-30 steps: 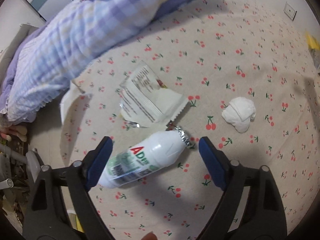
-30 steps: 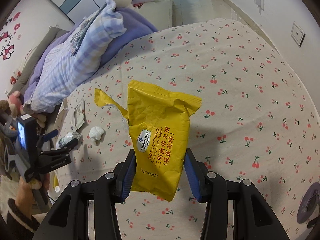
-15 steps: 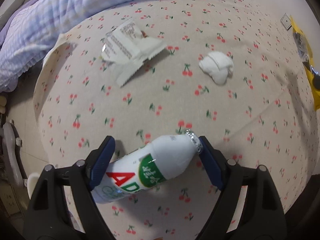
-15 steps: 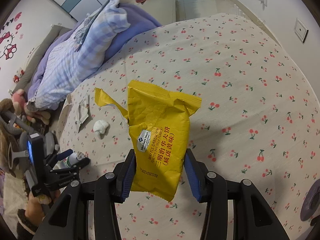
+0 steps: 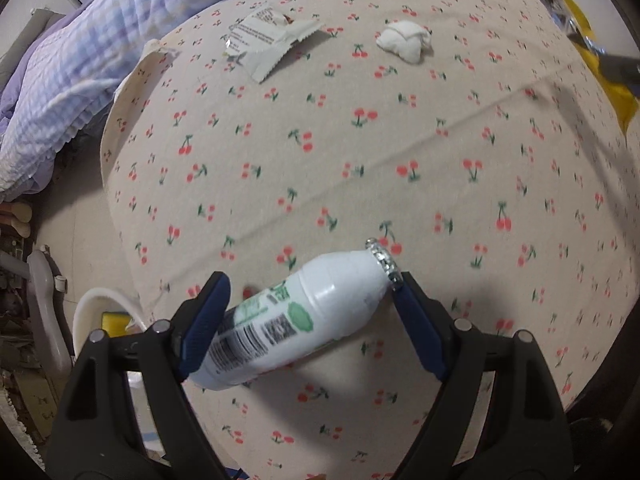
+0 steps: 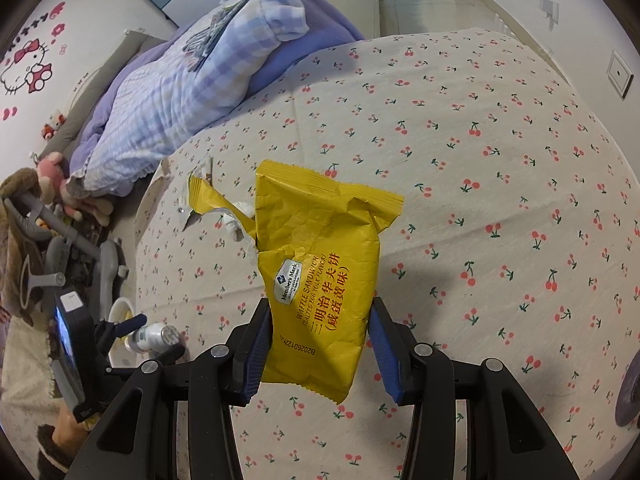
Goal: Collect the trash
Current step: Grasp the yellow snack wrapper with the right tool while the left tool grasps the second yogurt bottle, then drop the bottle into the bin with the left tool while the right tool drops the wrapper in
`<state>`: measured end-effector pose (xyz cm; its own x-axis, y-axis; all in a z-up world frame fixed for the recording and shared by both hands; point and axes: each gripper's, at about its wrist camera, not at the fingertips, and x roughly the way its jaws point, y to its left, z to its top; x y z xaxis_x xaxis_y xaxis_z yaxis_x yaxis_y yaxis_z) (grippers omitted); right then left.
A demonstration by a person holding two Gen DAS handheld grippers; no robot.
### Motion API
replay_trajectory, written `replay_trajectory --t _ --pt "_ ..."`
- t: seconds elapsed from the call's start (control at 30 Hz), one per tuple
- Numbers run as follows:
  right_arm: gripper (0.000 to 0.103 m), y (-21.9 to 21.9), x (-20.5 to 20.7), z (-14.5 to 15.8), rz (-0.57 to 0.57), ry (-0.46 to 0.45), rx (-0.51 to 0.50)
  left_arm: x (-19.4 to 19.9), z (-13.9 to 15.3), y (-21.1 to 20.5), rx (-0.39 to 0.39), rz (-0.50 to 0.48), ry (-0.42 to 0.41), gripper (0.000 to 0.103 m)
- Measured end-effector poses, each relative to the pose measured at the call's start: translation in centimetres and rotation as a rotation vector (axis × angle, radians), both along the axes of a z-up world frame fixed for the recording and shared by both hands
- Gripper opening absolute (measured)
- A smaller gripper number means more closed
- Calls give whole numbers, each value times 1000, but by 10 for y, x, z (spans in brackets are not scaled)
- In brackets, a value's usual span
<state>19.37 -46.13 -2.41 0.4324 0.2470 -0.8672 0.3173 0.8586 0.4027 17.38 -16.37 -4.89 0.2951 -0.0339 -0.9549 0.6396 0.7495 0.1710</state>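
Observation:
My left gripper (image 5: pixel 310 284) is shut on a white drink bottle (image 5: pixel 304 312), held lengthwise, foil mouth against the right finger. It hangs over the cherry-print bed sheet (image 5: pixel 360 160) near the left edge. A torn white wrapper (image 5: pixel 266 38) and a crumpled white tissue (image 5: pixel 406 40) lie farther up the sheet. My right gripper (image 6: pixel 320 312) is shut on a yellow snack wrapper (image 6: pixel 320 248), held upright above the sheet. In the right wrist view the left gripper (image 6: pixel 154 338) with the bottle (image 6: pixel 150 334) is at the lower left.
A purple checked quilt (image 5: pixel 100 40) lies bunched at the upper left. A white bin (image 5: pixel 100 300) stands on the floor beside the bed, next to a grey frame (image 5: pixel 48 300). A person's hand (image 6: pixel 68 432) holds the left gripper. A wall socket (image 6: pixel 618 74) is at the right.
The left gripper closed on the bottle and carried it away from the white wrapper and tissue toward the bed's edge by the bin. The right gripper kept its grip and shifted slightly.

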Motion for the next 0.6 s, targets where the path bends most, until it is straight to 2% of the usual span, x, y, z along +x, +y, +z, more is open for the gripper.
replay_trajectory --t 0.07,0.1,0.17,0.23,0.4,0.6 --pt "48 1 -2 0 1 2 0 -4 -1 8 -20 5 -2 68" --pt "48 2 -2 0 1 2 -1 -4 -1 12 -41 15 -3 66" --pt "48 3 -2 0 3 3 -3 -7 -1 16 -75 32 -6 52" --pt "48 5 -2 0 4 3 -5 -13 0 18 -101 39 -15 43" --pt "48 9 -2 -1 8 6 -6 -17 5 15 -116 50 -43 42" --pt "48 25 2 -1 38 12 -23 -9 31 32 -226 146 -77 39"
